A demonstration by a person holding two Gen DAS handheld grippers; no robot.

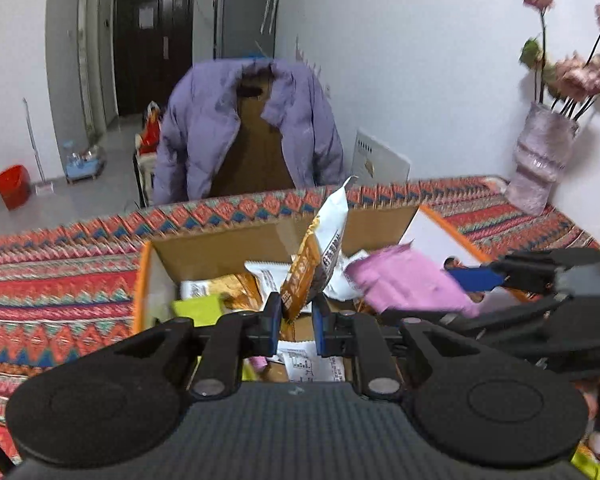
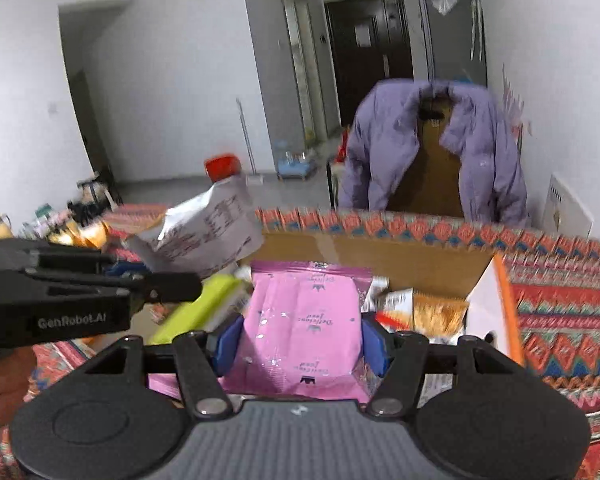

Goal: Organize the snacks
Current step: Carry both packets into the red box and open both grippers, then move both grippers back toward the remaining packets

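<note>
Centre frame in both views, the cardboard box (image 1: 260,240) sits open on the patterned cloth (image 1: 60,280), right gripper (image 2: 302,338) clamped on the pink packet (image 2: 304,320), left gripper (image 1: 298,320) pinching the orange-and-white packet (image 1: 320,252) above it.

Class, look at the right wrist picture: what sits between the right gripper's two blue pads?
A pink snack packet sits between the right gripper's blue pads, upright above the cardboard box; the right wrist view shows this clearly.

Left gripper (image 1: 297,312) clamped, right gripper (image 2: 302,340) gripping.
</note>
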